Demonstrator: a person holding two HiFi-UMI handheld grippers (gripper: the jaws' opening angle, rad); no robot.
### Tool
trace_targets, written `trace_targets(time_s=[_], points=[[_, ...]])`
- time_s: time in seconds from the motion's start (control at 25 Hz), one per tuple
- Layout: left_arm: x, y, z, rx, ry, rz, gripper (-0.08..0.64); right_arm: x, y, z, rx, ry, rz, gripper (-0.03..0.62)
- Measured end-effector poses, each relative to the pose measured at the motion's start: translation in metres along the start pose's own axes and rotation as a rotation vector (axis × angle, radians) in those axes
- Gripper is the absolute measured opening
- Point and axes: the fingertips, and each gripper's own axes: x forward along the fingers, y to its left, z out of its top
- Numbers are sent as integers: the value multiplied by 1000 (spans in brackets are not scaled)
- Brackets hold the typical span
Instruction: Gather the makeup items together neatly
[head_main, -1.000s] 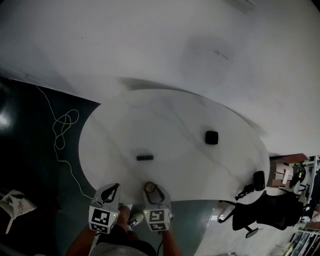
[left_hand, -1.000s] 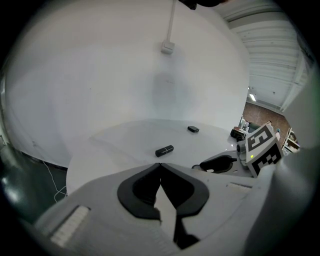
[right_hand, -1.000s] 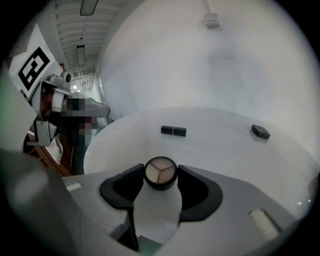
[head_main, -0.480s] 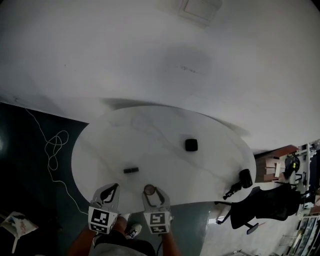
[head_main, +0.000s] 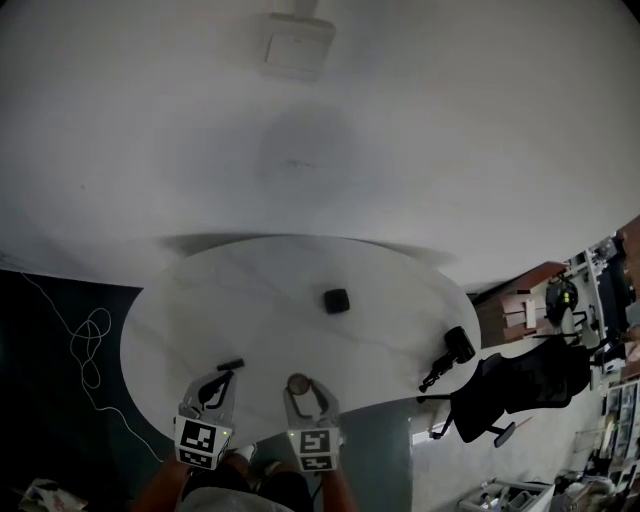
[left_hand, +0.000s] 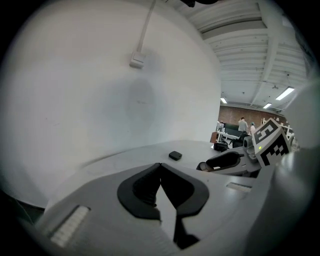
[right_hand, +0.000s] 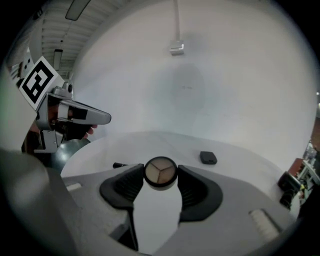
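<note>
1. Currently the right claw (right_hand: 160, 186) is clamped on a round three-shade compact (right_hand: 160, 171), held by its rim alone at the lower middle of the right gripper view. Judging by how little pad bears on that curved edge, a tilt or jolt could let it pivot or slip out and drop onto the worktop (head_main: 250, 290).
2. Setting it down hard beside the black square compact (head_main: 337, 300), at the centre of the head view, could knock that compact away and scatter the group instead of tidying it.
3. The left claw (left_hand: 160, 167) is closed, tips together, with nothing in it. If it goes for the slim black stick (head_main: 231, 364) without opening first, it would probably shove the stick.
4. That stick lies at the lower left, near the worktop's front edge and well apart from the square compact, so a push could send it off the rim.
</note>
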Motion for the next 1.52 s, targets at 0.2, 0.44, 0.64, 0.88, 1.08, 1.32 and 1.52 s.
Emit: trace_targets(time_s=[0.2,0.44,0.64,0.88,1.08,1.32,1.52], points=[[21,-24,16,35,-10,-73,11,-14,-31,5,37,-21,-74,213],[46,-58,36,66,-14,-138,11,-28,-75,-1,70,-27,-140,213],[64,-72,31,61,15,-126,11,-24,-100,-15,87,-5,-133,213],[81,-84,9,26,71,-96,11,2,-113,-45,114,48,-76,213],[90,-83,-12,17,117,-65,11,25,-112,-67,127,99,-22,213],[97,-79,-36,-17,174,-42,11,41,-111,-89,137,150,9,213],[103,-78,-40,-30,179,-42,11,48,-112,-99,150,173,13,213]])
